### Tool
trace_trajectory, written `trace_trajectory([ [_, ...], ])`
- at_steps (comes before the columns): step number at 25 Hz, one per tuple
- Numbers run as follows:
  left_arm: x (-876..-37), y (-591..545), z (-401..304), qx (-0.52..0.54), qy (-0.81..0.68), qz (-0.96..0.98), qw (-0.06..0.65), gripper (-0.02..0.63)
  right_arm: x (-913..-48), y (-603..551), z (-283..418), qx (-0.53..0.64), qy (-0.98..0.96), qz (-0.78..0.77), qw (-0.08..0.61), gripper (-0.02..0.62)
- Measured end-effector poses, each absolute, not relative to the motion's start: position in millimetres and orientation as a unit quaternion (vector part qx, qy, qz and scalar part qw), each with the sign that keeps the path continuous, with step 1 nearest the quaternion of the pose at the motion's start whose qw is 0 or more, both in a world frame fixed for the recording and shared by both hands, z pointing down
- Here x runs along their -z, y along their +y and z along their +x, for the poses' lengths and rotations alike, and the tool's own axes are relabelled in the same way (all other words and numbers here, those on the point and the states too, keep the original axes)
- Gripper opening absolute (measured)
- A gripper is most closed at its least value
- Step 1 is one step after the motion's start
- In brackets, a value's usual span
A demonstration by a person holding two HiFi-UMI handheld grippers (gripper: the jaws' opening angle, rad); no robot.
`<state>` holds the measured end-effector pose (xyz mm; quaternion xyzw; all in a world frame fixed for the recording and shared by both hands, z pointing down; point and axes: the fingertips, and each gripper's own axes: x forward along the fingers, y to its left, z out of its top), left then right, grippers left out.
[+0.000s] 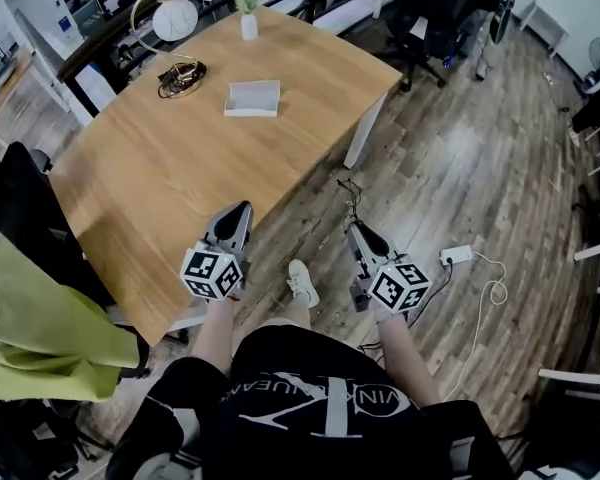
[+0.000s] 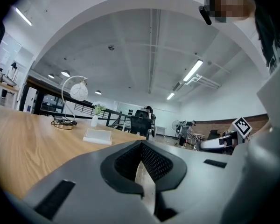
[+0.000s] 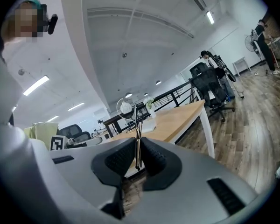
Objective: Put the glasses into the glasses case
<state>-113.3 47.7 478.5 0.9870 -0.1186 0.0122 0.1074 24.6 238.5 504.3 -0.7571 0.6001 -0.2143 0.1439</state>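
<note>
The white glasses case (image 1: 252, 98) lies open on the far part of the wooden table (image 1: 160, 178); it also shows in the left gripper view (image 2: 97, 136). My right gripper (image 1: 358, 228) hangs over the floor beside the table, shut on thin dark wire-framed glasses (image 1: 348, 190). In the right gripper view (image 3: 137, 140) the glasses (image 3: 136, 120) stick up as a thin dark line between the pads. My left gripper (image 1: 242, 208) is over the table's near edge, pointing level at the case, with its jaws (image 2: 142, 143) together and nothing in them.
A round lamp (image 1: 174, 16) with a coil of dark cable (image 1: 180, 76) and a small white vase (image 1: 249, 20) stand at the table's far end. A green-draped chair (image 1: 40, 328) is at the left. A white power strip (image 1: 456, 255) with its cord lies on the floor at the right.
</note>
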Motion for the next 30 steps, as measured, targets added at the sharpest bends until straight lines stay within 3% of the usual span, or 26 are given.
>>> trace_trajectory([
  [19,-482.4,-73.5,33.0,-0.019,-0.141,0.981,0.130,0.015,-503.7,97.9,162.3,0.236,0.643,-0.721,0.103,0.052],
  [30,-487.7,-140.6,78.9,-0.024,-0.170,0.976,0.136,0.015,-499.1,12.5,207.7,0.238,0.681,-0.686,0.094,0.052],
])
